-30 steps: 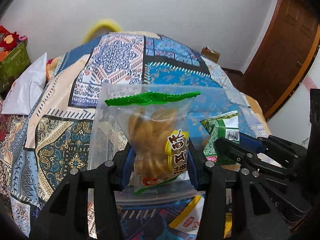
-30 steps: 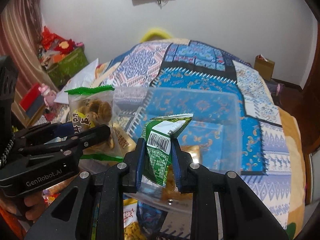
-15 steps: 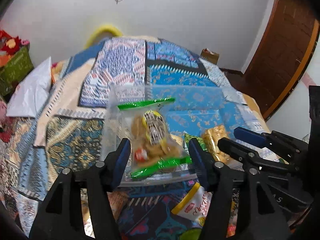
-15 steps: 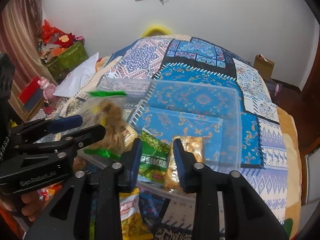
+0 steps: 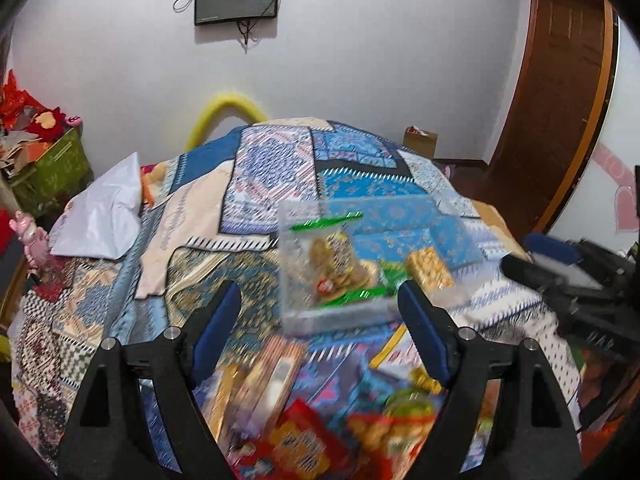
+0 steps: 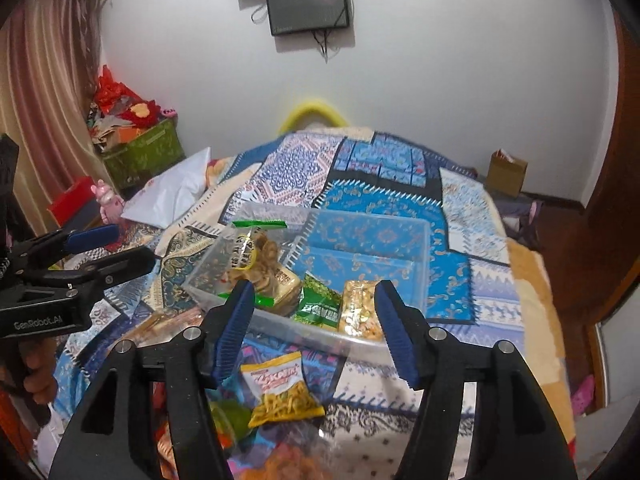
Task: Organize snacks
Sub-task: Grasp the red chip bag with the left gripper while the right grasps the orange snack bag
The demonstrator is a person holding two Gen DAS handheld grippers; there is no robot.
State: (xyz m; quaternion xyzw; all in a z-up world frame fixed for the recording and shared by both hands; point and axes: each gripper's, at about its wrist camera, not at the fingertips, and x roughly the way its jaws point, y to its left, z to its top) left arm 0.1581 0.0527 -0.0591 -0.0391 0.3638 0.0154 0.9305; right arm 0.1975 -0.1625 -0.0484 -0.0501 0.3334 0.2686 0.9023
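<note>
A clear plastic box (image 6: 404, 232) (image 5: 292, 312) sits on the patterned bedspread. Inside lie a clear cookie bag with green seals (image 6: 256, 256) (image 5: 336, 264), a green packet (image 6: 320, 300) and a golden snack pack (image 6: 360, 312) (image 5: 428, 268). My left gripper (image 5: 316, 316) is open and empty, pulled back in front of the box. My right gripper (image 6: 312, 316) is open and empty, just short of the box's near wall. Loose snacks lie nearer me, among them a yellow chips packet (image 6: 280, 388) and red packets (image 5: 304, 440).
A white pillow (image 5: 104, 212) lies left on the bed. A green crate (image 6: 140, 156) and red things stand by the left wall. A cardboard box (image 6: 508, 172) sits on the floor at the far right. A wooden door (image 5: 560, 92) is at the right.
Both grippers let go of their snacks into the box: the left dropped the cookie bag, the right the green packet. Both then opened wide and pulled back and up.
</note>
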